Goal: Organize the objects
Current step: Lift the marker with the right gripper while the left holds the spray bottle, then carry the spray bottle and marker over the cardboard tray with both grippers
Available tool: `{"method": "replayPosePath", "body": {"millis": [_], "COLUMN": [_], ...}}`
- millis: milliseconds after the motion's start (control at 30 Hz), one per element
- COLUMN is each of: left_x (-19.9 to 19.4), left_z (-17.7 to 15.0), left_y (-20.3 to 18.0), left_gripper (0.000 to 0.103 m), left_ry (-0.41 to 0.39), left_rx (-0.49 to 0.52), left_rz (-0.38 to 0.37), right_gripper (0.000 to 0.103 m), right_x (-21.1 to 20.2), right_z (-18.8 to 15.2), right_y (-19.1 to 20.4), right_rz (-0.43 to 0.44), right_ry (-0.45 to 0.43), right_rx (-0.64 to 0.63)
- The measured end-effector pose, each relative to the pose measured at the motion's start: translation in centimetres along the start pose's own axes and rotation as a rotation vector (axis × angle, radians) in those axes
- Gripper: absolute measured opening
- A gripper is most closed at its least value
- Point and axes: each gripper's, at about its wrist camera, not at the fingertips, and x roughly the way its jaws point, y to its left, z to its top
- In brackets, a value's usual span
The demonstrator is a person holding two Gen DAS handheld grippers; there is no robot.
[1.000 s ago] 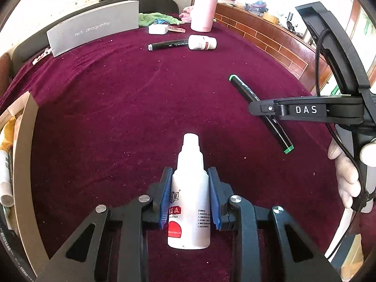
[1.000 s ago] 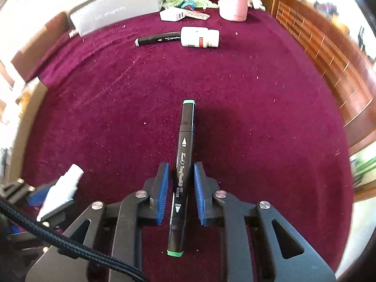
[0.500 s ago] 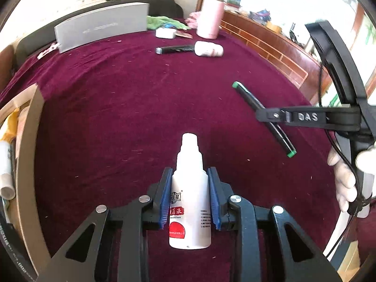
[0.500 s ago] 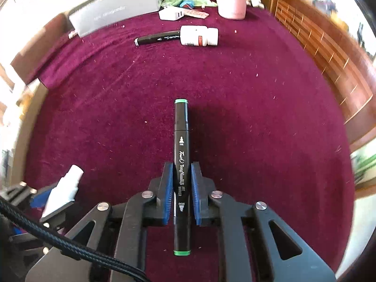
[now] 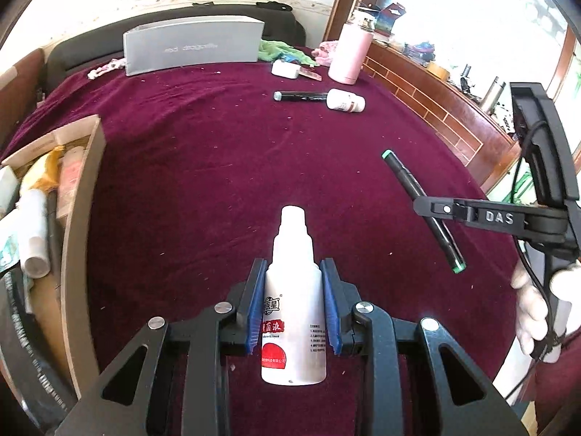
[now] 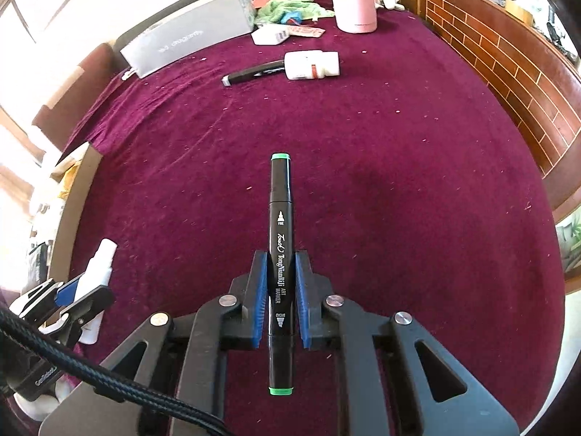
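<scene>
While both grippers are over the maroon cloth (image 6: 399, 152), we note each has 1 item clamped. L gripper (image 5: 293, 305): its 2 blue pads (image 5: 255, 305) pinch the white bottle (image 5: 294, 312) at mid-body, cap pointing away from the camera, red-label end toward it; bottle is held above the cloth. R gripper (image 6: 280, 298): jaws have just been closing, and its pads (image 6: 260, 301) now press tight on the black marker w/ green ends (image 6: 280, 239), gripped approx. at the rear half, most of the barrel sticking out forward. From the L wrist view, same marker (image 5: 421, 196) hangs tilted in the R gripper (image 5: 423, 206), clear of the cloth. Cardboard box (image 5: 81, 196) at L edge of cloth holds several tubes and bottles. Far side of cloth: 2nd black marker (image 6: 254, 72) lying end-to-end w/ a small white pill bottle (image 6: 312, 65), touching or nearly so; we cannot tell which. Behind those: grey box (image 5: 192, 49), pink flask (image 5: 350, 54), green rag (image 6: 287, 9).
</scene>
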Motion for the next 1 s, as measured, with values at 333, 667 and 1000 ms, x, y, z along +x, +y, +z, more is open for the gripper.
{"method": "replayPosePath", "body": {"millis": [333,667,1000], "left_x": [-4.0,-7.7,-10.8], "left_z": [-0.8,-1.9,-3.7], "left_y": [0.9,4.3,10.5], "left_gripper": [0.025,0.025,0.025], "left_ry": [-0.082,-0.155,-0.207], "left_rx": [-0.009,-0.059,-0.169], "left_rz": [0.073,0.135,0.190], "right_gripper": [0.013,0.013,0.013], "right_x": [-1.7,-3.4,-3.8], "right_z": [-2.0,-3.1,-3.3], "right_y": [4.4,11.1,19.4], "right_rz": [0.076,0.142,0.201], "right_ry": [-0.018,-0.033,-0.023], "right_rx": [-0.073,-0.198,-0.334]}}
